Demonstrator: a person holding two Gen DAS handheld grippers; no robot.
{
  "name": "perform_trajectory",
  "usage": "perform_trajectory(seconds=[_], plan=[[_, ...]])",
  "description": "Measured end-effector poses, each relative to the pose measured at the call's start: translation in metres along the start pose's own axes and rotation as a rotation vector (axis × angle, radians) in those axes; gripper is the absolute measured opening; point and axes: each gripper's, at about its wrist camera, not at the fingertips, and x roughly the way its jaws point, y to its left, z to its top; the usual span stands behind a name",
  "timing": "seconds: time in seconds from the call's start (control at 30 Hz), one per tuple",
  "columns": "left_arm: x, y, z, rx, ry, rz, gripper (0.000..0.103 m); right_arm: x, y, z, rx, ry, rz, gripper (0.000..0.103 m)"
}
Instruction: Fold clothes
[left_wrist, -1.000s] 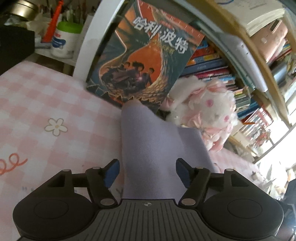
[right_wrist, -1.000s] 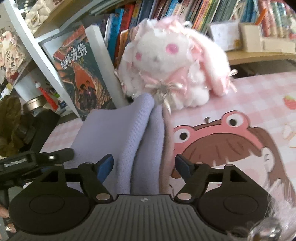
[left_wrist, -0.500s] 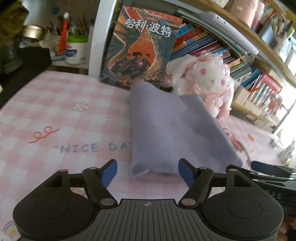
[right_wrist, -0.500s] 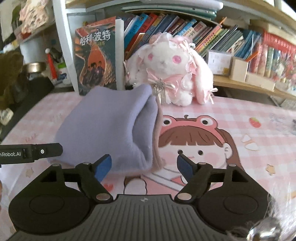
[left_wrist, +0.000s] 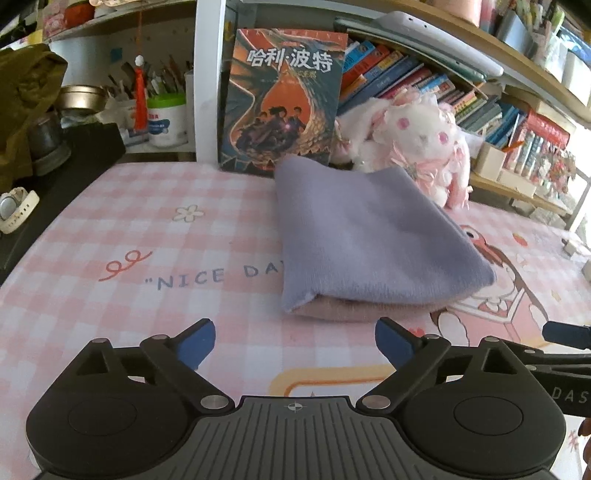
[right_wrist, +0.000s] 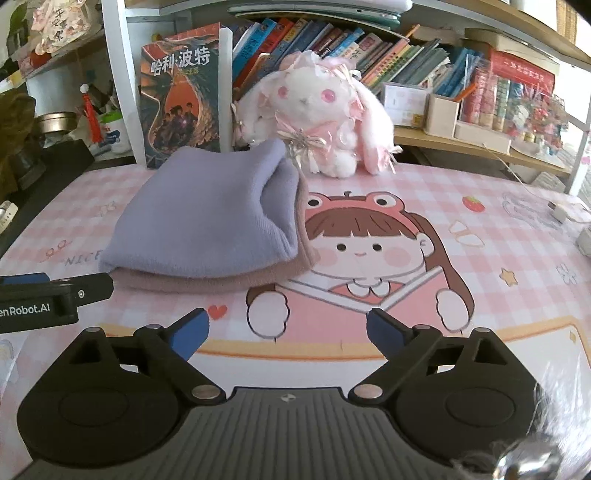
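Both grippers have drawn back from the folded lavender garment (left_wrist: 373, 236), which a second ago filled the space between their fingers and now lies clear ahead of them on the pink checked desk (left_wrist: 110, 229). The left gripper (left_wrist: 294, 341) has just been opening its jaws; its blue fingers (left_wrist: 195, 341) stand wide with nothing between them, the garment beyond and slightly right of them. The right gripper (right_wrist: 288, 332) has likewise just been opening and stands wide and empty, the garment ahead and to the left of its fingers (right_wrist: 190, 330). Behind the garment a book (right_wrist: 181, 96) stands upright, with a plush rabbit (right_wrist: 317, 114) beside it.
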Motion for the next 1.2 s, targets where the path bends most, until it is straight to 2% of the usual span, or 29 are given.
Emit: perform_trajectory(seconds=[0.27,0.9,1.2], plan=[[-0.007,-0.003,-0.005,0.026,-0.007,-0.007,0.101,-0.006,0.002,-0.01,0.021,0.005,-0.022,0.095],[-0.008,-0.003,-0.008,0.036,0.018,-0.04,0.101,-0.008,0.008,-0.013,0.016,0.02,-0.025,0.096],[-0.008,-0.004,-0.009,0.039,0.022,-0.031,0.101,-0.008,0.008,-0.013,0.024,0.027,-0.025,0.096]])
